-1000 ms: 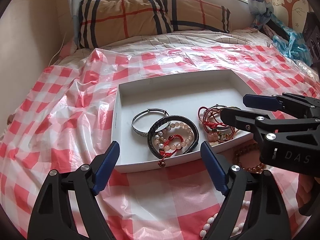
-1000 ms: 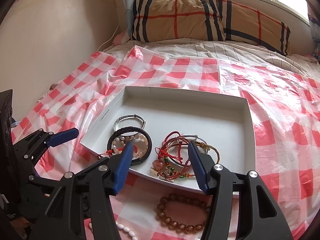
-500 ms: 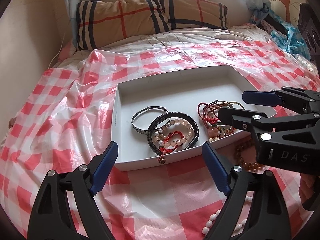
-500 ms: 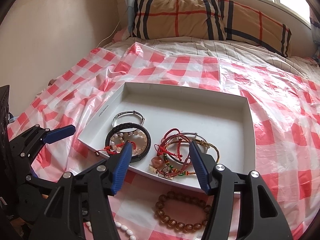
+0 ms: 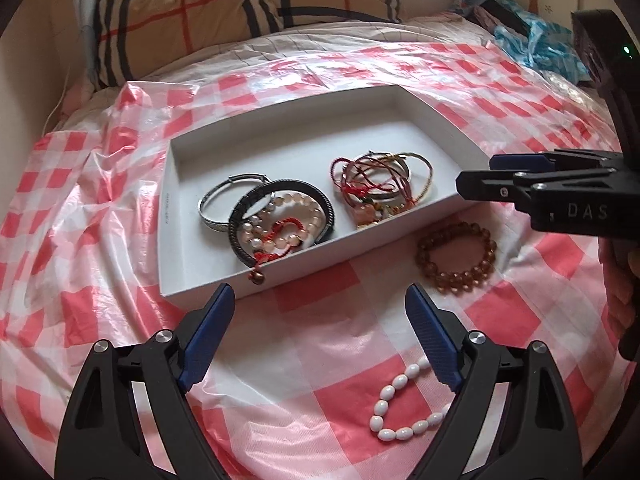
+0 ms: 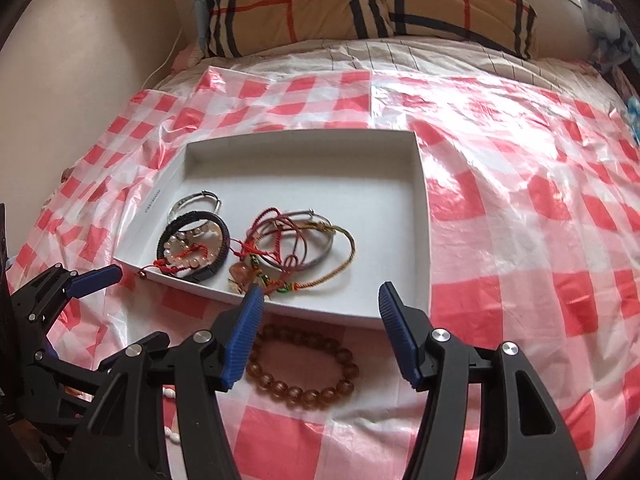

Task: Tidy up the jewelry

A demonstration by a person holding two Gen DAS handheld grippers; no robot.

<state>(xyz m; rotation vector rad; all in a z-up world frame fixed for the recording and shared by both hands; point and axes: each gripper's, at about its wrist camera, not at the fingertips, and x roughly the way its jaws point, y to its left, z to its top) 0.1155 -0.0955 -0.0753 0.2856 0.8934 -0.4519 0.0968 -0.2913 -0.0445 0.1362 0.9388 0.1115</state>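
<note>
A white shallow box (image 5: 288,128) lies on the checked sheet. It holds a silver bangle (image 5: 210,216), a black braided bracelet (image 5: 240,236) around pale beads, and a tangle of red cord bracelets (image 5: 380,184). Outside its near edge lie an amber bead bracelet (image 5: 456,258) and a white bead bracelet (image 5: 400,412). My left gripper (image 5: 318,292) stands open and empty just short of the box's near wall. My right gripper (image 6: 320,292) is open and empty too. It hangs above the amber bead bracelet (image 6: 304,364), which shows between and below its fingers. The right gripper (image 5: 478,176) also enters the left wrist view from the right.
A red-and-white checked plastic sheet (image 6: 520,208) covers the bed. A plaid pillow (image 6: 360,4) lies at the head, with a wall (image 6: 80,60) along the left. Blue plastic (image 5: 536,48) sits at the far right. A hand (image 5: 624,280) holds the right gripper.
The right gripper has drawn back from over the box's corner to above the amber bracelet. That bracelet now shows whole in the left view. Both views have rolled a little.
</note>
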